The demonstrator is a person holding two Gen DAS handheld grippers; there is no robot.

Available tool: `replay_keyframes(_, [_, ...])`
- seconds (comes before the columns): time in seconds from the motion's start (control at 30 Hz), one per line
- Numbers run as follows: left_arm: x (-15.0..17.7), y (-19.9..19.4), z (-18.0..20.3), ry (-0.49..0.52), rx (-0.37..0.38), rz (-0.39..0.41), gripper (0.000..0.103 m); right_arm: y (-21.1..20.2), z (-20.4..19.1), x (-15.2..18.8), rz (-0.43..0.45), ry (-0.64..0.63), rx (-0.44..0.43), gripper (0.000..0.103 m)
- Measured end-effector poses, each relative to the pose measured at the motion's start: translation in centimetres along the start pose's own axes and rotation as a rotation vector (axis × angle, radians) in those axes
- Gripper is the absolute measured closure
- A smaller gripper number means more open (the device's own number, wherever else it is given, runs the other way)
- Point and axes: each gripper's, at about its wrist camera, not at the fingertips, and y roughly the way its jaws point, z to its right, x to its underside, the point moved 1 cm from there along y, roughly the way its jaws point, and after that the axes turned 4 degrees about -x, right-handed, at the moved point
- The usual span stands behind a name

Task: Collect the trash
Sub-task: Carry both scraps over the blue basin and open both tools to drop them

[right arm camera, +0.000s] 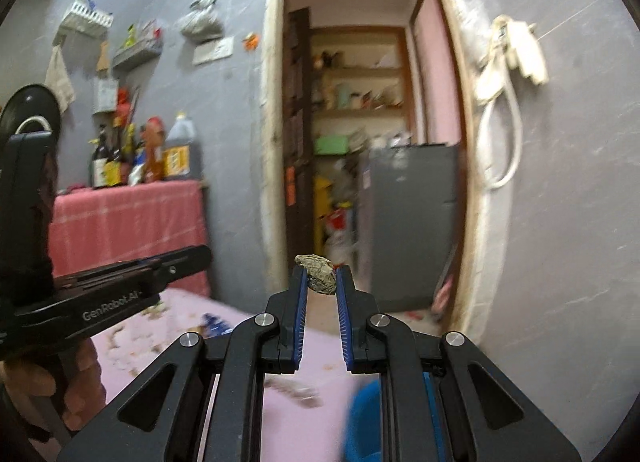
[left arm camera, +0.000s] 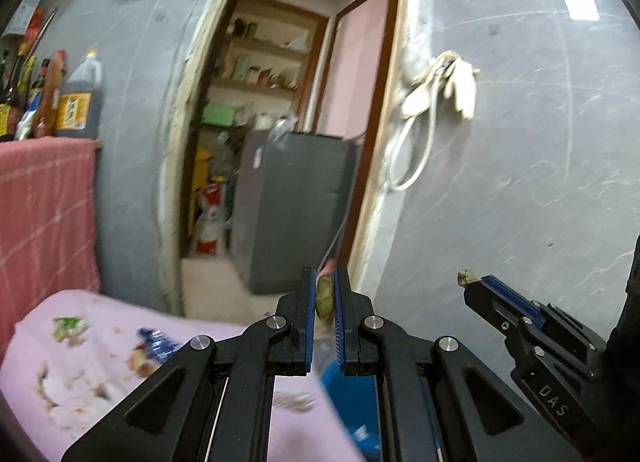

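In the left wrist view my left gripper (left arm camera: 325, 278) is shut on a small greenish scrap (left arm camera: 323, 298), held up in front of a doorway. To its right, my right gripper (left arm camera: 469, 285) carries a brownish scrap (left arm camera: 465, 277) at its tip. The right wrist view shows the right gripper (right arm camera: 321, 273) shut on that crumpled grey-brown scrap (right arm camera: 317, 276), with the left gripper (right arm camera: 196, 256) side-on at the left, held by a hand (right arm camera: 36, 382). Below lies a pink table cover (left arm camera: 80, 382) strewn with scraps, among them a green wrapper (left arm camera: 69, 328) and a blue wrapper (left arm camera: 157, 342).
A blue bin (right arm camera: 364, 422) sits low beside the table. Ahead is an open doorway with a grey cabinet (left arm camera: 296, 209) and shelves behind. A red-covered counter (right arm camera: 128, 221) with bottles (right arm camera: 140, 157) stands at the left. A power strip with cord (right arm camera: 516, 57) hangs on the grey wall.
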Motion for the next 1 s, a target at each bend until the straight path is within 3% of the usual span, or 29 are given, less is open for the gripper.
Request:
replay_keyframes(0.2, [0.1, 2.2, 4.2, -0.008, 0.07, 0.003, 0.097, -2.2, 4.0, 0.0, 0.022, -0.01, 0.112, 0.09])
replay_keyframes(0.4, [1.7, 5.5, 7.7, 0.008, 0.107, -0.058, 0.097, -3.3, 7.7, 1.6, -0.007, 0.023, 0.191, 0.09])
replay_keyframes(0.7, [5.9, 10.3, 9.6, 0.007, 0.12, -0.25, 0.097, -2.9, 11.6, 5.5, -0.099, 0.112, 0.242, 0.09])
replay_keyframes(1.0, [9.9, 14.4, 8.8, -0.045, 0.122, -0.479, 0.097, -1.2, 13.6, 8.7, -0.214, 0.202, 0.242, 0.09])
